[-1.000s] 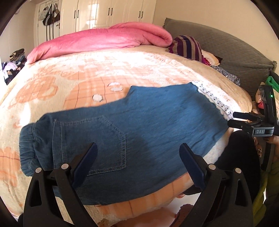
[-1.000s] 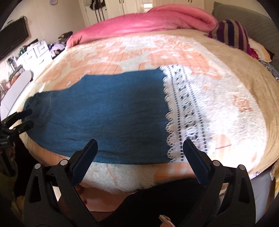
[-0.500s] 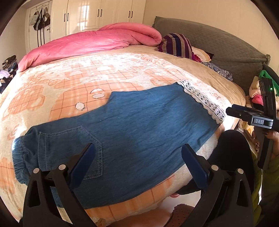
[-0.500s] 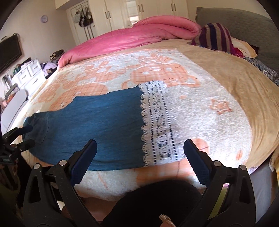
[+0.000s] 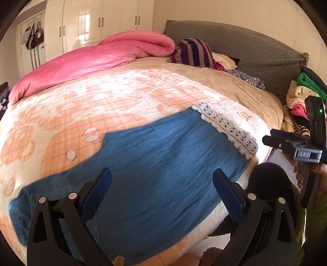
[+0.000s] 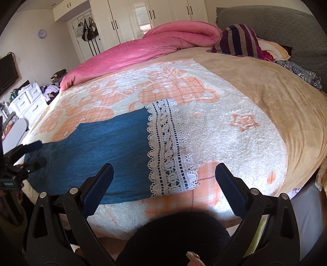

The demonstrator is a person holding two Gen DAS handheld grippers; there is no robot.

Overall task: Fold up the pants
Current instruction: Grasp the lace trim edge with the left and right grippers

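- Our left gripper [image 5: 161, 188] hangs above the near edge of the bed [image 6: 255, 131], its jaws spread wide apart and holding nothing; the left wrist view is smeared by motion blur.
- Our right gripper [image 6: 163, 184] hovers over the same near edge, its jaws likewise wide apart and empty.
- The pants [image 6: 106, 147], blue denim folded lengthwise into one flat band, lie along the near edge of the bed on an orange-and-white blanket [image 6: 214, 122].
- Their white lace hem [image 6: 167, 147] lies straight ahead of the right gripper, between its jaws in the right wrist view; the waist end points toward the bed's left side, close to the left gripper.
- From the left wrist view we see the denim [image 5: 163, 163] filling the space between the jaws, the lace hem [image 5: 229, 129] away to the right, and the right gripper [image 5: 294, 143] off the bed's edge beyond it.
- A rolled pink duvet [image 6: 143, 49] runs along the far edge of the bed, with a striped cushion [image 6: 239, 38] beside it near the grey headboard [image 5: 245, 49].
- White wardrobes [image 6: 155, 18] stand behind the bed.
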